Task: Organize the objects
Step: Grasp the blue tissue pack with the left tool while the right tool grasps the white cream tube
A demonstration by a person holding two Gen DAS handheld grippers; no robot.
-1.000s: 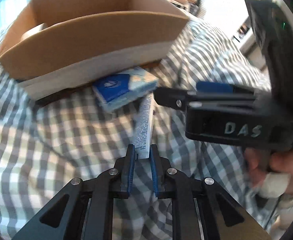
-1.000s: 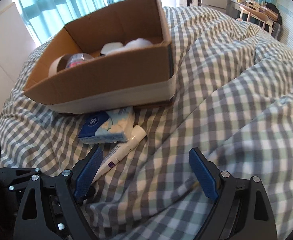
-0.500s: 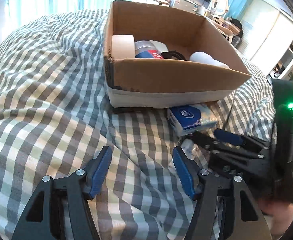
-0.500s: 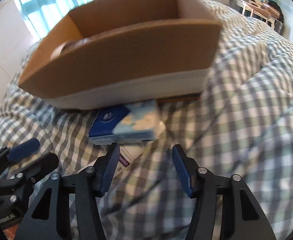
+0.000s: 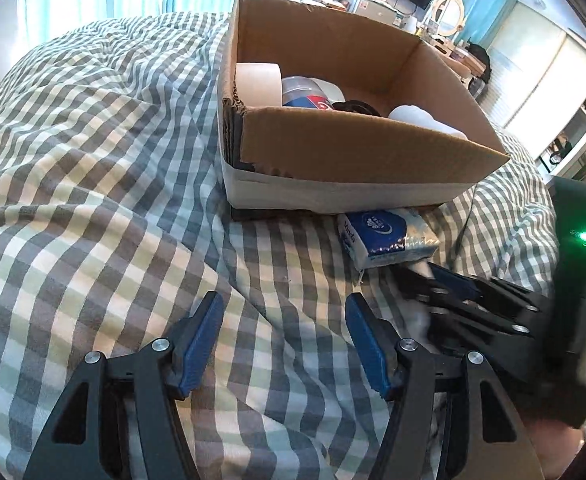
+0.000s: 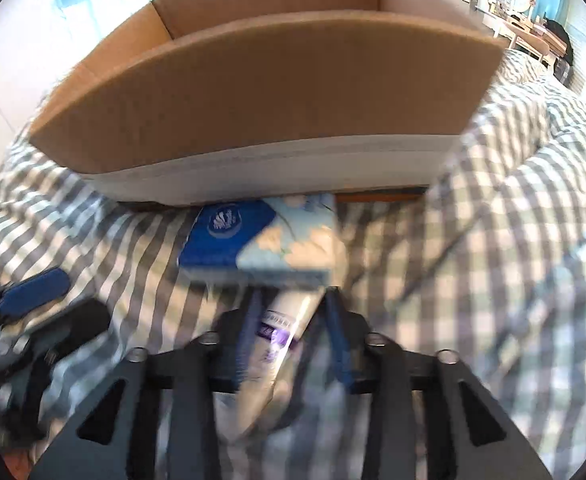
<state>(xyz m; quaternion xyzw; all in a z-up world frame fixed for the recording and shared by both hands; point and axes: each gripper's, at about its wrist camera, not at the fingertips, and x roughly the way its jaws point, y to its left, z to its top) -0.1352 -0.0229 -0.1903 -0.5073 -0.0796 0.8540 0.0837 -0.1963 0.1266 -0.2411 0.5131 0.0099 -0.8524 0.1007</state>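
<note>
A brown cardboard box (image 5: 357, 152) sits on the checked bed cover and holds a tape roll (image 5: 257, 82), a bottle and other items. A blue tissue pack (image 5: 385, 238) lies against the box's front wall; it also shows in the right wrist view (image 6: 261, 238). My right gripper (image 6: 293, 320) has closed around a white tube with purple print (image 6: 285, 328) just in front of the pack. It also shows in the left wrist view (image 5: 445, 288), low at the right. My left gripper (image 5: 285, 336) is open and empty above the cover.
The grey and white checked cover (image 5: 93, 184) is rumpled into folds around the box. A dresser with a round mirror (image 5: 449, 14) and shelves stand behind the bed. Curtained windows are at the back left.
My left gripper let go of the tube, opened and drew back to the left. My right gripper moved in low toward the box and closed around the tube.
</note>
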